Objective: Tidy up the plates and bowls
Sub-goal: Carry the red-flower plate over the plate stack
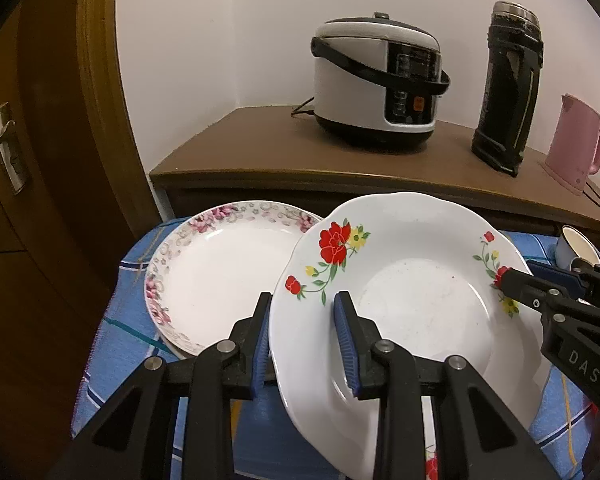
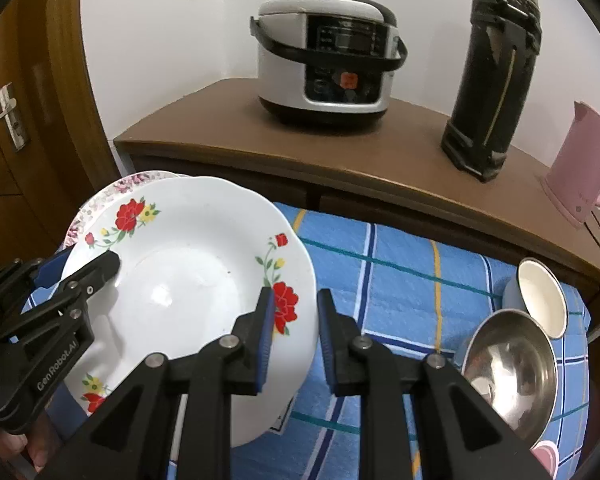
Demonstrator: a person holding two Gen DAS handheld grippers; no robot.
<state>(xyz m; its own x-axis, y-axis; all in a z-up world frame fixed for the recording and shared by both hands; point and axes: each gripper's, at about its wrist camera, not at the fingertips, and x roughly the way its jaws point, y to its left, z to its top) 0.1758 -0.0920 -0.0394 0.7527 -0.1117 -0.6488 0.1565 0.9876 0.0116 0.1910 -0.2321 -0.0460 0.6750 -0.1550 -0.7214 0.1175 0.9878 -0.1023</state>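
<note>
Left gripper [image 1: 302,344]: we are seeing its two blue-padded fingers straddling the near left rim of the red-flower plate [image 1: 400,300], one finger under the rim and one over it; the jaws are standing fairly wide, and we cannot tell whether the pads are pressing the rim.
Right gripper [image 2: 294,338]: it is straddling the opposite rim of the same plate, one finger over the red bloom and one outside the edge; the gap is moderate, and contact is again unclear to us.
Red-flower plate: we are finding it round with a scalloped edge, so no long axis is showing; it is facing upward and tilting, its left edge overlapping the pink-rimmed plate [image 1: 220,272], which is lying flat just beside it.
Bowls: a steel bowl [image 2: 512,372] is sitting at the right, touching a white-lined cup [image 2: 540,300] tipped on its side behind it, both well apart from the plates.
Surface: everything is resting on a blue checked cloth [image 2: 400,272].
Room: beyond the cloth we are looking at a brown sideboard [image 1: 260,148] carrying a rice cooker [image 1: 376,80], a black flask [image 1: 508,88] and a pink kettle [image 1: 576,144]; a white wall is rising behind, and a wooden door [image 1: 40,120] is standing at the left.
</note>
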